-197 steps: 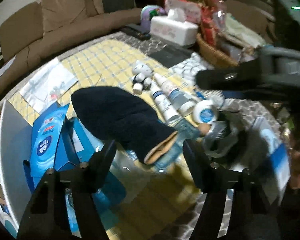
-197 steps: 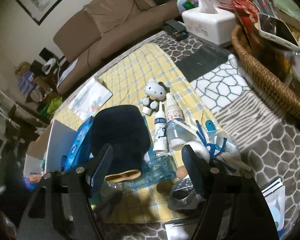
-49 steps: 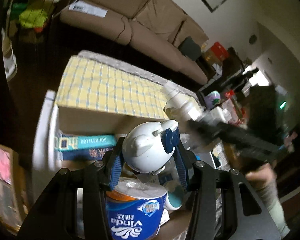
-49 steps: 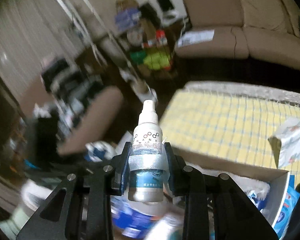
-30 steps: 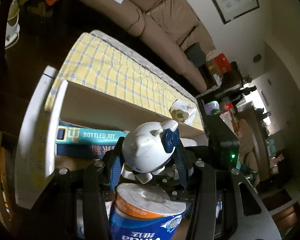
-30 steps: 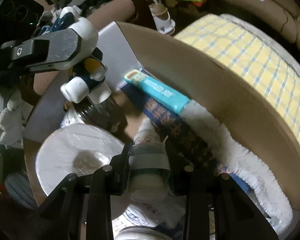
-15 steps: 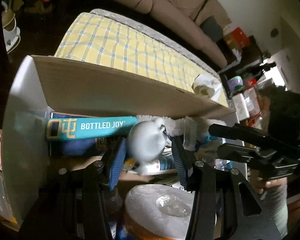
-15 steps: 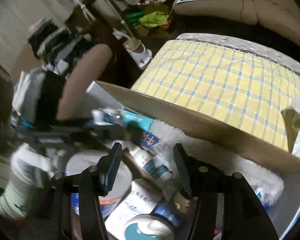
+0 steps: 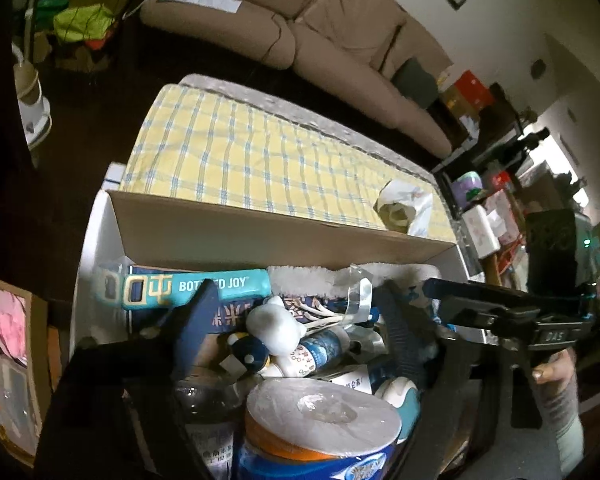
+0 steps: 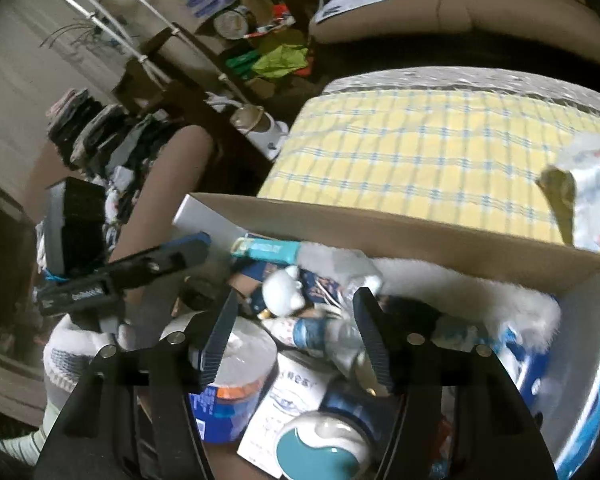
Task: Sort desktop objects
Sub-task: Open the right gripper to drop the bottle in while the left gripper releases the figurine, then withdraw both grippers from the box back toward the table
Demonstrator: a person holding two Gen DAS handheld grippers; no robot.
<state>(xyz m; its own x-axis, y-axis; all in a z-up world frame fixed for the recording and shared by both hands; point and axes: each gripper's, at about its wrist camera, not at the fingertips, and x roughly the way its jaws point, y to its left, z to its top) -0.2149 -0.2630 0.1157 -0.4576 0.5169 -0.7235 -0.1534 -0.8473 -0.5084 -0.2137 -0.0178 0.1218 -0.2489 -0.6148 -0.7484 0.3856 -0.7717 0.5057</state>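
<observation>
An open cardboard box [image 9: 260,236] holds several sorted items. A white toy figure [image 9: 274,326] lies loose in it, beside a small spray bottle [image 9: 320,350]. My left gripper [image 9: 296,324] hovers over both; its jaws are opening and touch nothing. In the right wrist view the toy figure [image 10: 284,290] and the spray bottle [image 10: 320,330] lie under my right gripper [image 10: 296,324]. Its jaws are opening too and grip nothing. A toilet-paper roll [image 9: 320,412] stands at the near side.
A teal "BOTTLED JOY" stick [image 9: 188,286], a white fluffy brush [image 10: 440,284] and a teal-lidded jar [image 10: 320,448] crowd the box. Beyond lie a yellow checked cloth [image 9: 240,160] with a tissue pack [image 9: 404,208] and a brown sofa [image 9: 300,20]. A hand [image 9: 552,372] holds the other gripper.
The left gripper lowered the white toy into the box and let it go. The right gripper released the spray bottle and drew back upward. Both sets of jaws have spread.
</observation>
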